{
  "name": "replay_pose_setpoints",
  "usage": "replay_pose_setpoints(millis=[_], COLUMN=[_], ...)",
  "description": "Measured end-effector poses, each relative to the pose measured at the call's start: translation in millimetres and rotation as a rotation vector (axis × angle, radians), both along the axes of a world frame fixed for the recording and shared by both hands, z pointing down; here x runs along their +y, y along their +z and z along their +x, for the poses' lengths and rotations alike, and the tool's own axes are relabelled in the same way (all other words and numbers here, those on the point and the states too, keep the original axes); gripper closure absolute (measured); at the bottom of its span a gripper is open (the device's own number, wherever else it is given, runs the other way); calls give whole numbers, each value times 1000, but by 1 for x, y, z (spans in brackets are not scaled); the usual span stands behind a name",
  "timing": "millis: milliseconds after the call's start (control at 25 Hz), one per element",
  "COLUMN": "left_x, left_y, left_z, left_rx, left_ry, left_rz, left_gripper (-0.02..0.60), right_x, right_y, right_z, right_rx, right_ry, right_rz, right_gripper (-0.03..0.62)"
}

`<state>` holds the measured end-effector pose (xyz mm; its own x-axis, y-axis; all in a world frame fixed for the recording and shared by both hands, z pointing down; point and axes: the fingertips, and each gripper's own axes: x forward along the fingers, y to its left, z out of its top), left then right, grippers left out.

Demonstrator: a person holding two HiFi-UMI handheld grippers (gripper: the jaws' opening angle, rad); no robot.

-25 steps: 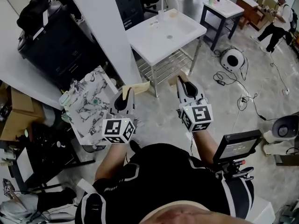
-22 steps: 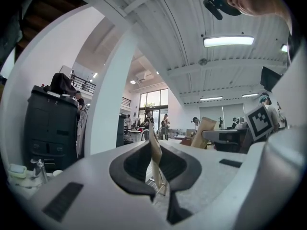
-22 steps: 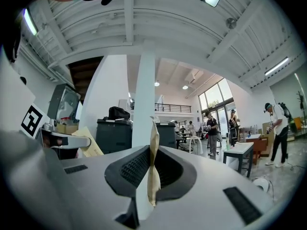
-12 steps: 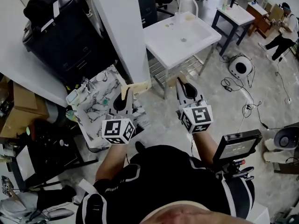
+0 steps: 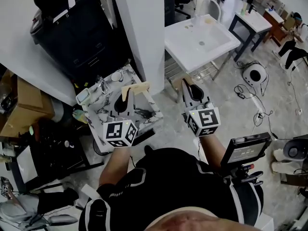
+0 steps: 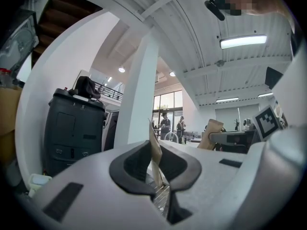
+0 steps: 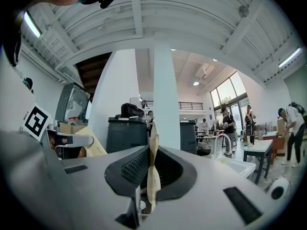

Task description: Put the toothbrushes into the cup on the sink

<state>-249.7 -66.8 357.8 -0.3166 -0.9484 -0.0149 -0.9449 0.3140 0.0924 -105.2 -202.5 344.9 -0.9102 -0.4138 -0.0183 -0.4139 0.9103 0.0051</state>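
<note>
Tan flat strip (image 6: 154,150) pinched in left gripper's (image 5: 127,93) jaws, second tan flat strip (image 7: 153,174) in right gripper's (image 5: 186,84); I fear either slipping before the white sink (image 5: 192,47).

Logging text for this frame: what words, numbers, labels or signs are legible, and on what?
"8": faint white digit near the top of the black cabinet.
Left gripper and right gripper: square marker patterns only, no letters.
Screen of the black device by the person's right elbow: too small to read.
Tan packets in both grippers: no print visible.
</note>
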Motion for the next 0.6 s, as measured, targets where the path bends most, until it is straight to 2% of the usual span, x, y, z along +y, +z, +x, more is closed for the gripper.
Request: replay_pose_setpoints(millis=[600], left_x=[31], left_y=[2], left_z=[-81], left_rx=[15], left_ry=[-31], left_rz=[28], left_gripper=[546], right_x=[33], right_y=[-4], right_z=[-77], right_rx=[8], right_ry=[-1], right_rz=[6], right_gripper=[550])
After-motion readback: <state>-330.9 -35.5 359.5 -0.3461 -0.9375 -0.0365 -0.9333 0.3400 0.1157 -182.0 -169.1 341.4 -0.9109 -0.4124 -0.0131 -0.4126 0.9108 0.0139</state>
